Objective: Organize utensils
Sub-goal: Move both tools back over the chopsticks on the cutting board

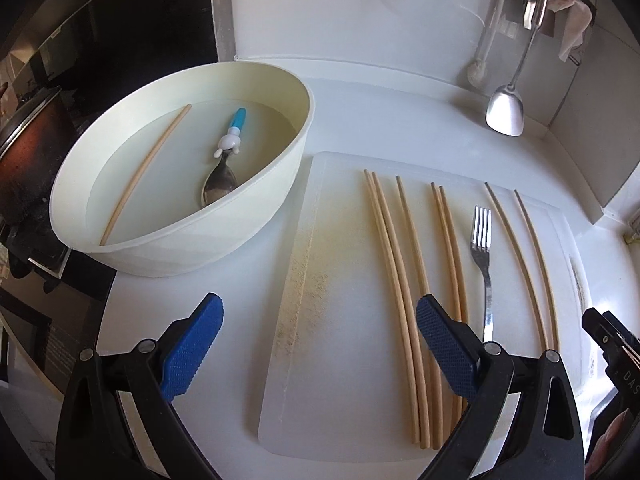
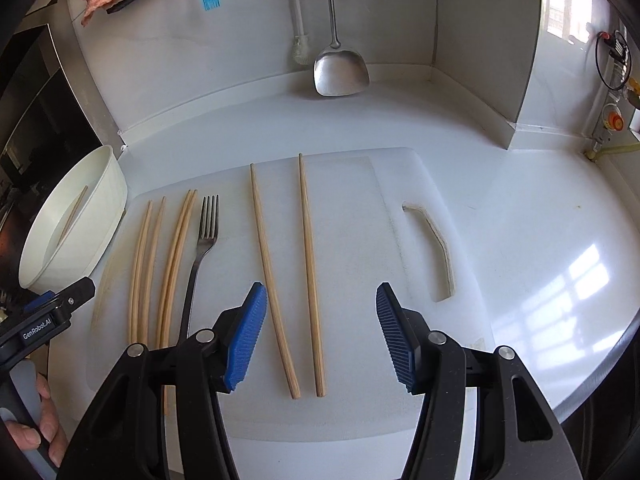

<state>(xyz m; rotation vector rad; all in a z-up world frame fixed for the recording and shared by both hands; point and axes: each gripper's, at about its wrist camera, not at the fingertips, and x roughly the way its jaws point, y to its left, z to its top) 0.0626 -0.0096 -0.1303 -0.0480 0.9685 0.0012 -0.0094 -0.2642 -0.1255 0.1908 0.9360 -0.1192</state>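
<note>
Seven wooden chopsticks and a steel fork are laid lengthwise on a white plastic cutting board, the sticks grouped to the left and right of the fork; one more chopstick and a spoon with a blue and white figure handle are left in the cream basin at the far left, in what appears to be shallow water. The left gripper is held wide open and empty over the near edge of the board, between the basin and the left bundle of sticks. The right gripper is also open with nothing between its jaws, and the two rightmost chopsticks are framed between its ribbed blue pads. The sticks are thin, round and smooth, slightly tapered, so they may be rolled or scattered if nudged by a descending finger, and only one of a pair may be caught if the jaws are closed off-centre. The spoon and the submerged stick are probably wet and slick, so a slip from the pads is likely. The board is scuffed and stained yellow along its left side, with a cut-out handle at the right. A steel spatula is hung against the far wall.
</note>
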